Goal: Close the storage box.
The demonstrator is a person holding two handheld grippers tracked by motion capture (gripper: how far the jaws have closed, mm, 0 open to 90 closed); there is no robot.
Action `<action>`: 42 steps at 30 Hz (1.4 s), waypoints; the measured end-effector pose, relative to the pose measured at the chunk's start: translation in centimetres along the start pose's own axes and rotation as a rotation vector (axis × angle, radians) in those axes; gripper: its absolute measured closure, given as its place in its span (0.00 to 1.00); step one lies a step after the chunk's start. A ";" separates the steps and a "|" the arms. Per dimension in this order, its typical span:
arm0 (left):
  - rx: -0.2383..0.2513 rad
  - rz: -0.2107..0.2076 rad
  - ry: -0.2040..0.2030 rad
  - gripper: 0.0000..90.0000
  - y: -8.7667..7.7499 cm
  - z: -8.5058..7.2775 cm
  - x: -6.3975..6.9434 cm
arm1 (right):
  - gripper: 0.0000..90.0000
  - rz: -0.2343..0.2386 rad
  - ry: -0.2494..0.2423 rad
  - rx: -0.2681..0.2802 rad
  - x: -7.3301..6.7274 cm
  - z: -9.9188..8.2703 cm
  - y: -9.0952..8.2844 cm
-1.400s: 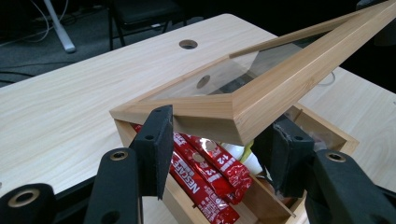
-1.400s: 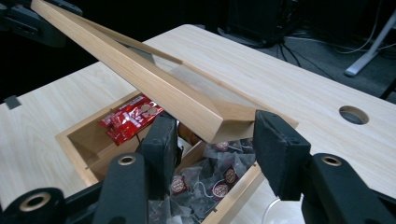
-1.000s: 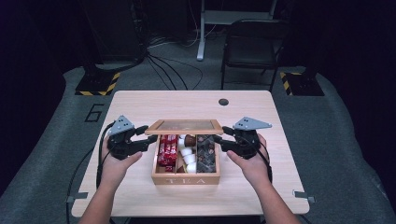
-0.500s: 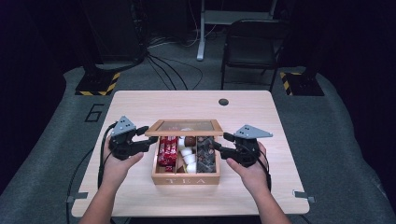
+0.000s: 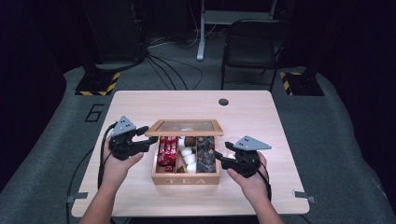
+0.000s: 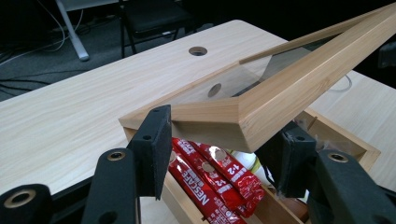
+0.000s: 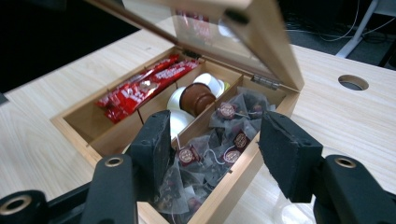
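Tea bags [image 7: 219, 140], dark, in clear pouches, fill the right compartment of the wooden box [image 5: 186, 176] on the counter [image 5: 140, 105], directly under your released right hand-held gripper [image 7: 215, 144]. Your left hand-held gripper [image 6: 219, 149] grasps the glass-paned wooden lid [image 6: 280, 88], tilted up.

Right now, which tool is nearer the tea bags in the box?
Right. The right tool hovers open at the box's right wall, just above the tea bags. The left tool grips the lid corner across the box.
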State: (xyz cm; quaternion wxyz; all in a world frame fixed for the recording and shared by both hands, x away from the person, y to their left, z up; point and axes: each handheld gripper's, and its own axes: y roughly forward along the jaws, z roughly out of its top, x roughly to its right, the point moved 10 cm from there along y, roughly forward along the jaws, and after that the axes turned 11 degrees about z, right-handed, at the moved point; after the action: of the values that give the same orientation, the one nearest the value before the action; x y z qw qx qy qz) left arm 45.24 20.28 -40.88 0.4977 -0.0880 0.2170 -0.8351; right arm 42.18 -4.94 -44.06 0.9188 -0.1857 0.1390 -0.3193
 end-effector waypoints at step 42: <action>0.018 -0.005 -0.016 0.52 0.1 0.1 -0.1 | 0.71 0.032 -0.081 -0.169 -0.2 -5.0 5.9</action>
State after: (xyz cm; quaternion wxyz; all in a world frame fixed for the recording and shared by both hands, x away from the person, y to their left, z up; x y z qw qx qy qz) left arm 45.41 20.33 -40.80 0.4981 -0.0906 0.2051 -0.8376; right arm 43.33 -1.82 -51.08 0.9097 -0.2728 0.1311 -0.2842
